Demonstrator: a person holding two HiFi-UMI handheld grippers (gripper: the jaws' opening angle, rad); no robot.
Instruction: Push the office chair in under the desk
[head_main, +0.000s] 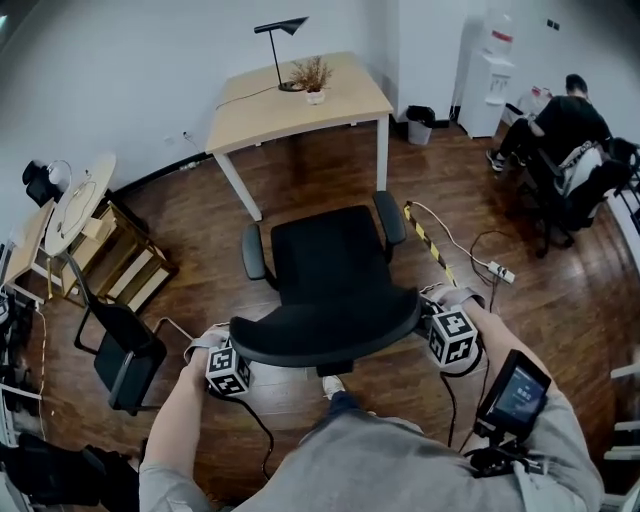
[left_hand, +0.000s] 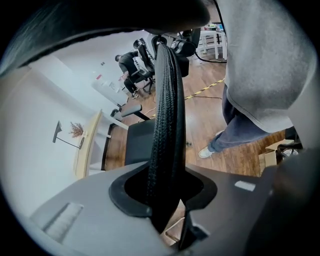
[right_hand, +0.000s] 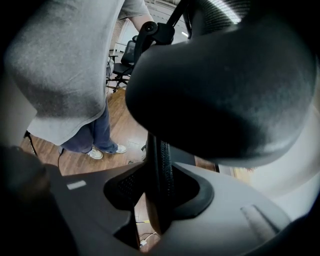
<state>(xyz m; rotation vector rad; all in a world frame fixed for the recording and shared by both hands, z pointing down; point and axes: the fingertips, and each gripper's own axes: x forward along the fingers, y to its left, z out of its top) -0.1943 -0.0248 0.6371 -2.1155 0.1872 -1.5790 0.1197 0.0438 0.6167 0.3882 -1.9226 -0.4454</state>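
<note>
The black office chair (head_main: 325, 255) stands on the wood floor, its seat facing the light wooden desk (head_main: 270, 115) at the back, with a gap of floor between them. Its curved backrest (head_main: 325, 325) is nearest me. My left gripper (head_main: 238, 350) is shut on the backrest's left end, and my right gripper (head_main: 424, 320) is shut on its right end. In the left gripper view the mesh edge of the backrest (left_hand: 165, 140) runs straight between the jaws of the left gripper (left_hand: 165, 200). In the right gripper view the backrest edge (right_hand: 161, 160) sits clamped in the right gripper (right_hand: 160, 197).
A lamp (head_main: 280, 40) and a dried plant (head_main: 313, 78) stand on the desk. A second black chair (head_main: 125, 350) and a wooden shelf (head_main: 130, 265) are at the left. A power strip (head_main: 497, 270) and striped floor tape (head_main: 430, 245) lie right of the chair. A person (head_main: 565, 125) sits at the back right.
</note>
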